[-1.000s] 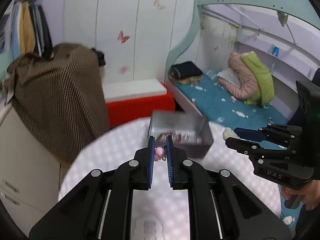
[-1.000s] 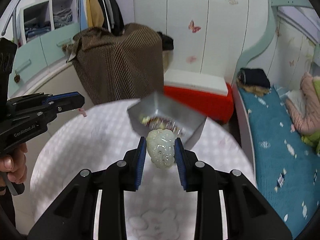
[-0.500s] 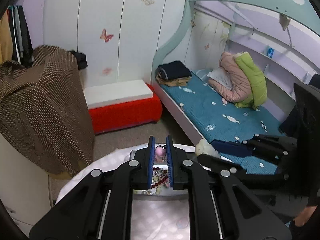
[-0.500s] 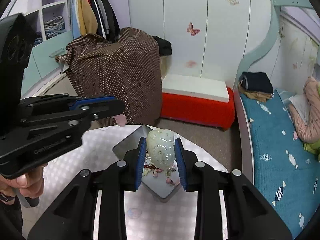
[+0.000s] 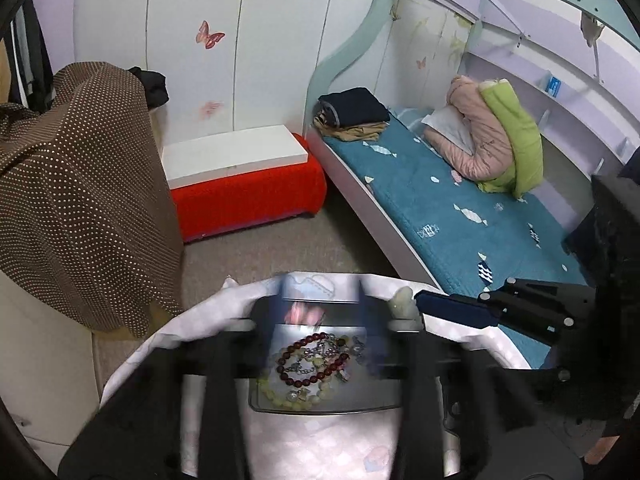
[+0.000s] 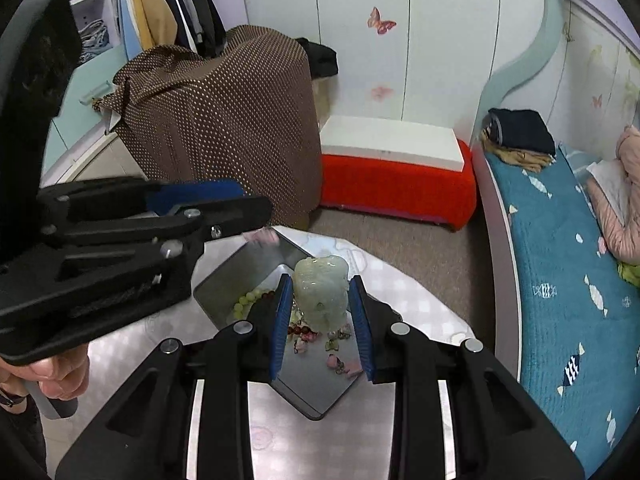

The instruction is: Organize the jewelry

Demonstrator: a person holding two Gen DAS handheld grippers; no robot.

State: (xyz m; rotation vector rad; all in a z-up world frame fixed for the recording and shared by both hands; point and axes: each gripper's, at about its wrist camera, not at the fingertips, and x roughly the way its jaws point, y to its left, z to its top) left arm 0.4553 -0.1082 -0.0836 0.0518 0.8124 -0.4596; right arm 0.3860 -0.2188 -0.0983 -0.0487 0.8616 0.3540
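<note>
A grey metal tray (image 5: 376, 404) (image 6: 224, 280) on the round table holds a dark red bead bracelet (image 5: 308, 360), pale green beads (image 5: 280, 396) and small charms. My left gripper (image 5: 320, 312) is blurred above the tray with its fingers (image 5: 276, 312) wide apart; a pink charm (image 5: 298, 314) shows blurred between them, and beside its tip in the right wrist view (image 6: 264, 237). My right gripper (image 6: 322, 312) is shut on a pale green jade pendant (image 6: 320, 292) over the tray; the pendant also shows in the left wrist view (image 5: 404, 302).
The round table (image 5: 304, 452) has a pale patterned cloth. Beyond it are a red bench with a white top (image 5: 240, 184), a brown dotted cover (image 5: 72, 184) on the left and a bed with a teal mattress (image 5: 460, 216) on the right.
My left gripper has opened wide from being shut on the pink charm, which now shows blurred. Both grippers have moved forward over the tray. The right gripper still holds the jade pendant.
</note>
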